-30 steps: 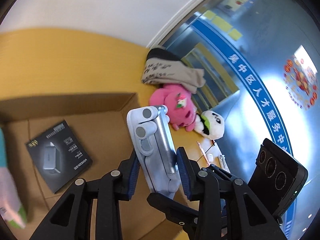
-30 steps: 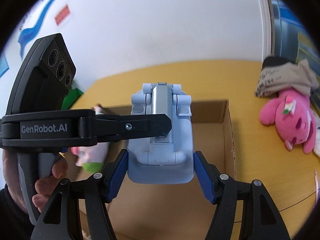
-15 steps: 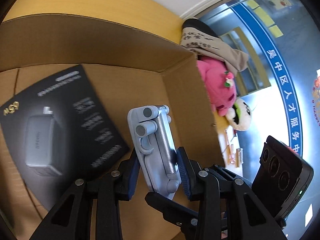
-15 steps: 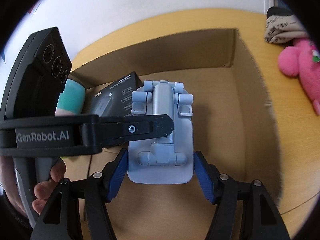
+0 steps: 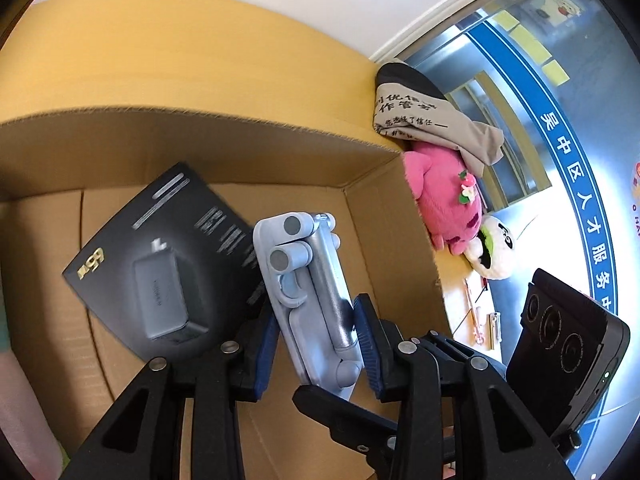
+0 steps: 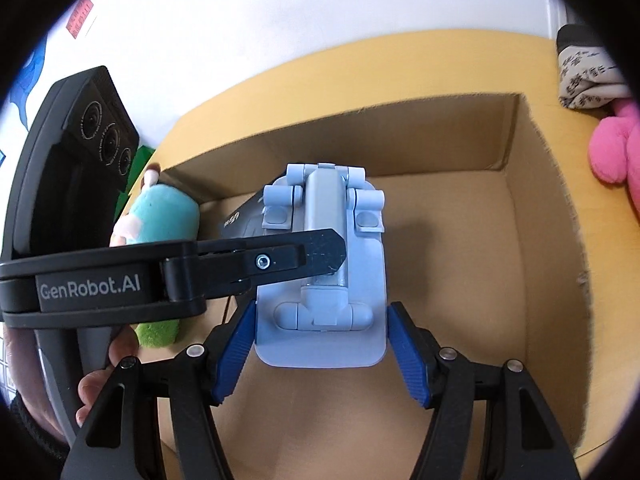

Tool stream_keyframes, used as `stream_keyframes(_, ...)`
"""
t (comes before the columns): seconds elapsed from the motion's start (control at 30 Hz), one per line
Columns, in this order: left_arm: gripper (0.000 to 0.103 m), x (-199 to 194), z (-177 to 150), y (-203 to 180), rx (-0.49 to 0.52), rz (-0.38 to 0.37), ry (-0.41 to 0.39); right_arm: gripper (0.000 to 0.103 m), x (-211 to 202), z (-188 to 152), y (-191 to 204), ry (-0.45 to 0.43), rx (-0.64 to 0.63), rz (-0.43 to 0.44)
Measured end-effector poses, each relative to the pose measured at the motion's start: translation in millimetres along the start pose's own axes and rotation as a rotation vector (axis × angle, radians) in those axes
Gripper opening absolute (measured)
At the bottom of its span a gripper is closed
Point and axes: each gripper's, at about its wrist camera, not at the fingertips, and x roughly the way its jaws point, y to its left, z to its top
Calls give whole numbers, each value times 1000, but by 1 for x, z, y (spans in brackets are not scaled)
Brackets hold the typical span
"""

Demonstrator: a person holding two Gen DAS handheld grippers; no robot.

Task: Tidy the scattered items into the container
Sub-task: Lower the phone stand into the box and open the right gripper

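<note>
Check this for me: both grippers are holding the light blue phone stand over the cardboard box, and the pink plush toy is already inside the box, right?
Not quite. The pink plush toy lies on the table outside the cardboard box, past its right wall, as the left wrist view shows. The rest holds: the left gripper and right gripper both hold the phone stand over the box.

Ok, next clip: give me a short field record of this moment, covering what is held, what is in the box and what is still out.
held item: light blue folding stand, over the box interior
left gripper: shut on the stand's thin sides
right gripper: shut on the stand's wide base
container: cardboard box, open top
already in box: black charger package; teal plush toy at the left wall
still on table: pink plush toy, white plush toy, folded printed cloth
release: not yet done
</note>
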Motion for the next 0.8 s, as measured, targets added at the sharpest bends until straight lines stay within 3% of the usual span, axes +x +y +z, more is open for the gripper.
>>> stream_keyframes(0.13,40,20,8,-11,5,-19,18,64,-7,-1,-9,-26,5,-99)
stream_keyframes(0.37,41,50,14,-8,-13,22,61,64,7,6,-35,13,85,-123)
stream_keyframes(0.47,41,53,16,-13,25,63,62,64,13,9,-34,18,83,-140)
stream_keyframes(0.5,35,56,17,-14,34,90,66,62,14,9,-33,19,74,-148)
stream_keyframes(0.53,35,58,18,-15,45,120,70,57,14,9,-30,17,63,-155)
stream_keyframes(0.6,36,60,19,-17,53,146,64,56,11,8,-24,9,35,-185)
stream_keyframes(0.8,57,42,17,-24,68,156,-1,58,-16,-5,-14,-36,-20,-213)
